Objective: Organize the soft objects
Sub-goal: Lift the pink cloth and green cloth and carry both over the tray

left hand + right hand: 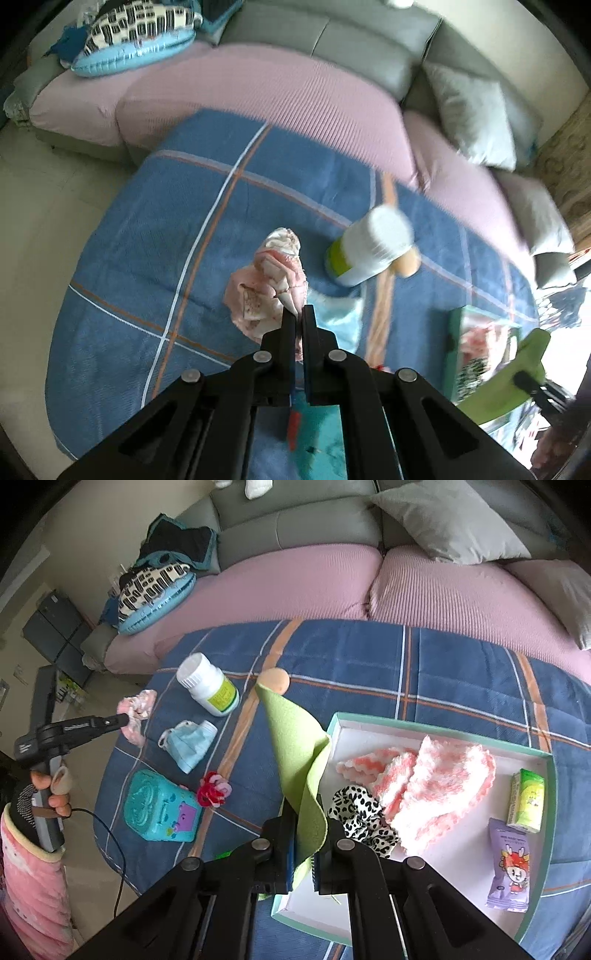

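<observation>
While the left gripper (298,314) pinches the soft pink scrunchie (271,284) above the blue checked blanket (147,229), the right gripper (308,812) squeezes a thin green cloth (299,746) (standing up) just left of the white tray (454,853).

Your left tongs (298,314) point steeply down, the two black fingers (289,332) pressed nearly together on a pink scrunchie (269,288) that hangs from the tips. From the right wrist view, your left hand (51,786) wraps the grey handle, fingers curled round it, with a pink sleeve (33,886) below and a dark cuff at the wrist; a thin cable trails from the handle. Your right tongs (306,834) also tilt steeply down, their jaws clamped on a green cloth (299,753) that stands up between them.
</observation>
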Demonstrator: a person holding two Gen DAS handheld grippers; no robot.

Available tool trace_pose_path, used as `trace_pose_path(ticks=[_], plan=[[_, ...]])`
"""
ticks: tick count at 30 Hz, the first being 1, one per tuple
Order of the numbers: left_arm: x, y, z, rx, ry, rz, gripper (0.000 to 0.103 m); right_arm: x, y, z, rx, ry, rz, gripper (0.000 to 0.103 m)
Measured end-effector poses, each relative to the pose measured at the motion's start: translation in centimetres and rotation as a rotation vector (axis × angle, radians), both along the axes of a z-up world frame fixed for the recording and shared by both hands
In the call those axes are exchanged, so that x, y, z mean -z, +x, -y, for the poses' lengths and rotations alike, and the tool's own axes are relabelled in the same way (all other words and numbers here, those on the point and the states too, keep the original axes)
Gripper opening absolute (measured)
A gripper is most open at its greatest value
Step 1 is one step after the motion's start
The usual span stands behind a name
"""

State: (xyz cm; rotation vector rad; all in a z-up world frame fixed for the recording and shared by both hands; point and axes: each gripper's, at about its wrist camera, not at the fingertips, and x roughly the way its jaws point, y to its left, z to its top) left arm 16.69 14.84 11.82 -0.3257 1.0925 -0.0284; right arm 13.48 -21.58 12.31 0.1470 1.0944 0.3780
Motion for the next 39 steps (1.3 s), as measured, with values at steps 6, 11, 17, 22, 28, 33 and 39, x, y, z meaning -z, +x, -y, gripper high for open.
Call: trace_pose_path(ticks=[6,11,17,22,28,33,39], plan=[[-5.6,-2.2,1.7,0.021,-0.021,0.165,0.003,-2.6,-1.0,1.7,0.043,0.024,0.078,0.007],[-8.8,-3.7,5.0,0.106,-0.064,0.254,0.003,-4.9,-3.0,4.7,0.117,0.016,0.153,0.007],[-11.5,-5.4,10.4,0.208,-0.085,0.341,0.003,-6.7,-5.9,9.3,0.227,-0.012,0.219,0.007],[-11.3,-6.3,14.9,0.286,-0.091,0.358,0.003,-7.0,-8.4,13.4,0.338,-0.055,0.245,0.007],[-9.9,-7.0,19.1,0.352,-0.117,0.323,0.003,-6.3,-10.9,17.7,0.453,-0.098,0.243,0.007],[-8.3,-7.4,22.0,0.401,-0.127,0.275,0.003,-4.9,-12.0,19.6,0.496,-0.098,0.205,0.007],[-5.2,-7.6,24.8,0.440,-0.127,0.197,0.003,-1.2,-11.2,19.4,0.485,-0.083,0.141,0.007]])
